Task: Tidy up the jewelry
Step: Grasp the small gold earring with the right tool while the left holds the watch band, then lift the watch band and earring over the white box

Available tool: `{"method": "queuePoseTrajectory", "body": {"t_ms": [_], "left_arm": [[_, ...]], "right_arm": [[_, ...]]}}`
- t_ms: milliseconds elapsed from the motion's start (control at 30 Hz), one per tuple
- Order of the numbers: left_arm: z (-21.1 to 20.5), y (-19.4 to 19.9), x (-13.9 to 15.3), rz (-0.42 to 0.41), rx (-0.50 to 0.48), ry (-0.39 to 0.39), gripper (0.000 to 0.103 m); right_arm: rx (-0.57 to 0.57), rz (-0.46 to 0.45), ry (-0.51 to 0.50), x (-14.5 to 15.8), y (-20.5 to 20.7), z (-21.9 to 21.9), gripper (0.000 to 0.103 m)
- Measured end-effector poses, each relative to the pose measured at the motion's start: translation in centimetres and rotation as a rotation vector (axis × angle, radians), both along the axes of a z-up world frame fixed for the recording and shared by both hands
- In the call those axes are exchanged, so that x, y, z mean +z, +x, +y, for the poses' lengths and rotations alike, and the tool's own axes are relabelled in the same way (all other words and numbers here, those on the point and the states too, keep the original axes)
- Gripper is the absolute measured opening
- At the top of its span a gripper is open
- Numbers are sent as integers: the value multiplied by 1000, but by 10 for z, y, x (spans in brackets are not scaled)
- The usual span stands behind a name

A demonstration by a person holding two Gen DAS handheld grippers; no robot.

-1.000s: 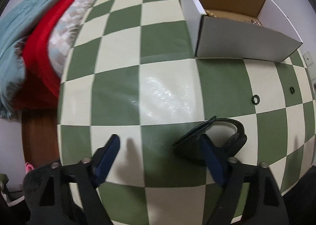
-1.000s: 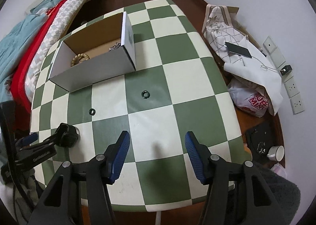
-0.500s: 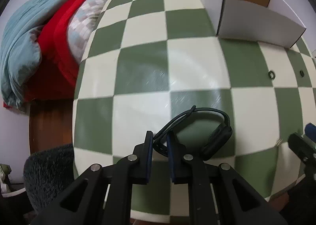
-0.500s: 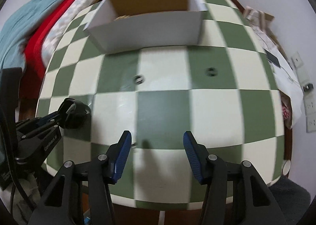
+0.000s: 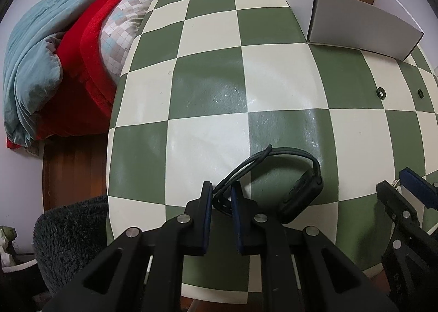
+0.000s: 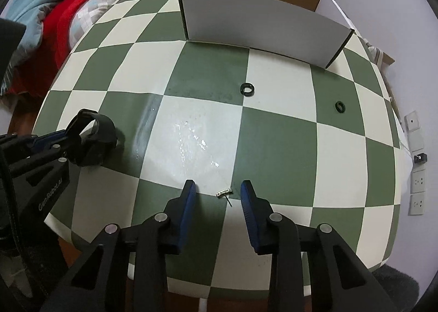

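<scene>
The right gripper (image 6: 217, 199) is hovering with its jaws standing wide and empty, straddling the small gold pin (image 6: 224, 192), whose bar is lying across the gap, stem pointing toward the camera. The left gripper (image 5: 221, 199) is clamping the strap of the black watch (image 5: 301, 199) on the checkered table (image 6: 273, 134); the cardboard box (image 6: 260, 24) is sitting well beyond both.

I see a counter (image 6: 276, 131) checked in green and cream, a box (image 6: 260, 24) white outside and brown inside, a black watch (image 5: 298, 197), two dark rings (image 6: 247, 89), and a bed (image 5: 82, 38) with blue, red and pale diamond-patterned covers.
</scene>
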State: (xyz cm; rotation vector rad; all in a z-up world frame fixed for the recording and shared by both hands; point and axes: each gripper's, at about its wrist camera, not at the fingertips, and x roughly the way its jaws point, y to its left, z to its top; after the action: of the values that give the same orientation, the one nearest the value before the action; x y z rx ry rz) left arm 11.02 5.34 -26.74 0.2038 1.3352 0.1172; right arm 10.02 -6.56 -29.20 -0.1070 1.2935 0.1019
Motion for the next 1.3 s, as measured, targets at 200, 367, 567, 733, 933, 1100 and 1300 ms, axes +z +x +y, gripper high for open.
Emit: {"method": "queuePoseTrajectory", "body": {"t_ms": [200, 367, 567, 733, 933, 1100, 1300], "left_arm": [[-2, -2, 0, -1, -2, 0, 11], [-4, -3, 1, 6, -8, 0, 11], [-13, -3, 8, -10, -24, -6, 9], [-24, 0, 21, -37, -29, -29, 8], [-45, 13, 59, -116, -56, -67, 8], [-63, 32, 103, -200, -82, -109, 8], [-79, 67, 149, -283, -96, -156, 8]], "right_arm": [[-6, -15, 1, 2, 1, -5, 21], [-32, -33, 14, 3, 2, -13, 12], [-151, -61, 79, 18, 2, -51, 12], [-251, -96, 101, 37, 5, -91, 12], [-278, -131, 94, 59, 14, -112, 12], [-268, -180, 104, 87, 24, -113, 12], [-248, -249, 111, 128, 52, -115, 12]]}}
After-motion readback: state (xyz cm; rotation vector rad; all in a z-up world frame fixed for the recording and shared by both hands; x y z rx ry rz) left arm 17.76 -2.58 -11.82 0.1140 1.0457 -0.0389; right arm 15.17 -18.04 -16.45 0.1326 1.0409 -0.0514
